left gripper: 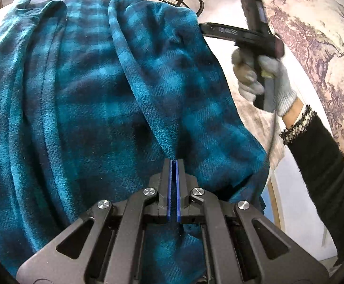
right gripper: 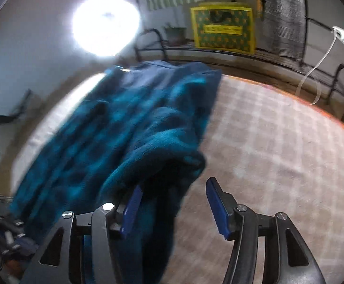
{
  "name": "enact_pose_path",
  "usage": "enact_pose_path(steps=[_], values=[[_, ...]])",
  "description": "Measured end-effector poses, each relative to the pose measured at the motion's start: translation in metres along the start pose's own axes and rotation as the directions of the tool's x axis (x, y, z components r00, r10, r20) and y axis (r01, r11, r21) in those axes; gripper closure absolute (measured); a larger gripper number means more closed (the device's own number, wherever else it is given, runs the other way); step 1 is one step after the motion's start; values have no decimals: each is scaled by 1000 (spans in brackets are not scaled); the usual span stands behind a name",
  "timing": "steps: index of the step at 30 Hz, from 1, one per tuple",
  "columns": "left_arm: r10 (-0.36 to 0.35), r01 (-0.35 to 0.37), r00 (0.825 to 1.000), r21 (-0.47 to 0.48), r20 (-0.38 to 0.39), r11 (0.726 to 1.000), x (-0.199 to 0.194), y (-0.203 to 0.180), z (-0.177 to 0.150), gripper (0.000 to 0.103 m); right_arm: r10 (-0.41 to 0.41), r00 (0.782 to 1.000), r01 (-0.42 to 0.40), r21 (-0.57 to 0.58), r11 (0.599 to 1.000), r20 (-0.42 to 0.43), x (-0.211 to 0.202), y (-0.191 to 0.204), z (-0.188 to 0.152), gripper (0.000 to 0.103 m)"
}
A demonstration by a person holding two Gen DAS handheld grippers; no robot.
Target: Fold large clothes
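Note:
A large teal and dark blue plaid fleece garment (left gripper: 89, 99) lies spread over the bed and fills the left wrist view. My left gripper (left gripper: 173, 162) is shut on a fold of its fabric near the lower edge. My right gripper (right gripper: 175, 189) is open, its blue pads wide apart; the garment (right gripper: 129, 123) drapes over and partly hides the left pad (right gripper: 130, 210), and nothing is clamped. In the left wrist view the right gripper's body (left gripper: 257, 35) is held up in a gloved hand to the right of the garment.
A pale checked bed cover (right gripper: 278, 146) lies to the right of the garment. A black metal bed rail (right gripper: 314, 71) runs along the far edge. A yellow and green patterned box (right gripper: 222, 29) stands behind it. A bright lamp (right gripper: 105, 24) glares at upper left.

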State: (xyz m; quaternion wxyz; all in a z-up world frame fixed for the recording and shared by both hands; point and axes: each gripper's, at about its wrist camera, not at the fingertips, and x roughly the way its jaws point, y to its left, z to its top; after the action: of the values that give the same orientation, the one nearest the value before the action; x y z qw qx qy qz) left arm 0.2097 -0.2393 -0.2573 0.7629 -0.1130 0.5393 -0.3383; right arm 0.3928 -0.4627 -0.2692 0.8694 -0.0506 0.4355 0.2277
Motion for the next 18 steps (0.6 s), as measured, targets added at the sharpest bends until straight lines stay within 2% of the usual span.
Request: enact_pose_path(steps=[1,3,4,5,6,7,10,13,14,16,18], values=[[-1,1,1000,1,-1,1000,0,1,0,103,-33,999,33,20,999,-9,6,-5,4,45],[-4,4,1000,6,1,1000,-1,1,0,103,-49,999,50,50,998,-14,16,-15,9,46],[-6,6,1000,6,2,1000,0,3,-1,103,-55,998,56,57,997,-25,21,-18,11,51],[-7,7,1000,6,1,1000,1,3,1,103,-40,998,42,65,997,-39,27,-20,12,62],[-9,9,1000,5,1,1000,-1,3,1,103,-18,998,23,77,997,-61,33,-21,12,85],[-12,12,1000,4,3,1000,-2,4,0,103,-28,997,34,85,996,-75,37,-19,12,91],[-17,17,1000,5,22,1000,-9,5,1,103,-138,989,139,21,990,-46,25,-9,15,95],[-19,19,999,4,29,1000,-11,8,2,103,-262,965,261,92,961,-2,-1,-36,12,96],[-16,16,1000,4,24,1000,-9,9,2,103,-285,958,285,149,947,-25,-3,-54,8,96],[-8,8,1000,0,10,1000,-2,11,2,103,-280,959,283,207,936,-46,0,-71,-1,96],[1,-1,1000,-5,-4,1000,4,12,1,103,-296,952,305,186,934,-77,14,-72,-10,95]])
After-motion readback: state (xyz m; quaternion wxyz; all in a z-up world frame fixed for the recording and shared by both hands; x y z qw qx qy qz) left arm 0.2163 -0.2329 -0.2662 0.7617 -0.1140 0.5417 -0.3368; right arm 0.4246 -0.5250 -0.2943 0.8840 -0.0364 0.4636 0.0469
